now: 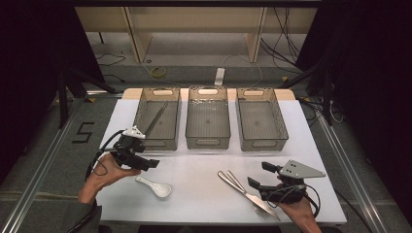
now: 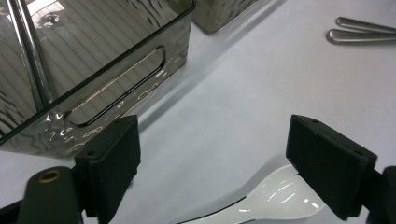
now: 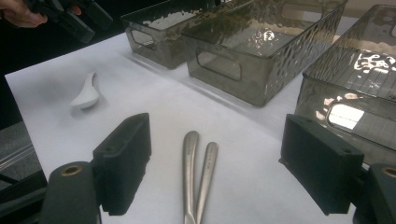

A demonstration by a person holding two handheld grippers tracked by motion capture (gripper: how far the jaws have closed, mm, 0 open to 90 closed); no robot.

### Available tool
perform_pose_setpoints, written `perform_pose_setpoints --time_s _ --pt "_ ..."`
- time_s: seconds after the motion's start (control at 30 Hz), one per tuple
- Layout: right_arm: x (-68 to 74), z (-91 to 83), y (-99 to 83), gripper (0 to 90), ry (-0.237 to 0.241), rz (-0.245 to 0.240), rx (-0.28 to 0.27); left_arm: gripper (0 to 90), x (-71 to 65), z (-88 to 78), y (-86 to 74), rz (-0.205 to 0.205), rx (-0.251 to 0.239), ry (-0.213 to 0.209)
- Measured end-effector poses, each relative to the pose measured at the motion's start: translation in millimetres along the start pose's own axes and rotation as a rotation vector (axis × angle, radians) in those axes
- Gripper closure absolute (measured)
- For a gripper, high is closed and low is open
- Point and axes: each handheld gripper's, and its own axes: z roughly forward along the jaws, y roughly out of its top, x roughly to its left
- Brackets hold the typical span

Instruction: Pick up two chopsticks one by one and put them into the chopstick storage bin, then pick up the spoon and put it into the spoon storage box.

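Note:
A white ceramic spoon [image 1: 154, 187] lies on the white table sheet [image 1: 204, 165] at the front left. My left gripper [image 1: 145, 158] hovers just above and left of it, open, and its own view has the spoon bowl [image 2: 275, 198] below the right jaw with nothing between the jaws. At the front right a metal fork and knife [image 1: 243, 189] lie side by side. My right gripper [image 1: 262, 174] stands open just right of them, its jaws either side of their handles [image 3: 196, 172] without touching. A long metal utensil [image 1: 155, 119] leans inside the left bin [image 1: 156, 143].
Three clear grey bins stand in a row at the back: left, middle [image 1: 208, 142] and right [image 1: 261, 143]. The left bin's handle wall [image 2: 116, 84] is close ahead of my left gripper. Dark floor and cables surround the table.

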Motion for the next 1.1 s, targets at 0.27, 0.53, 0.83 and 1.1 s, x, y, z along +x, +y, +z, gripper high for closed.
perform_pose_setpoints --time_s 0.27,0.53,0.83,1.1 --pt "0.7 0.0 0.2 25.2 0.002 -0.004 -0.002 17.4 -2.4 9.6 -3.9 0.055 0.087 0.001" --pt "-0.2 -1.4 0.6 25.2 0.006 -0.004 -0.004 19.4 -6.1 18.5 -6.2 0.093 0.165 -0.012" --pt "2.8 -3.1 0.5 25.2 -0.004 -0.014 0.002 22.6 -9.6 23.7 -12.6 0.146 0.272 -0.011" --pt "2.7 -1.4 0.5 25.2 -0.002 -0.015 0.007 27.5 -12.7 31.5 -24.2 0.183 0.358 -0.020"
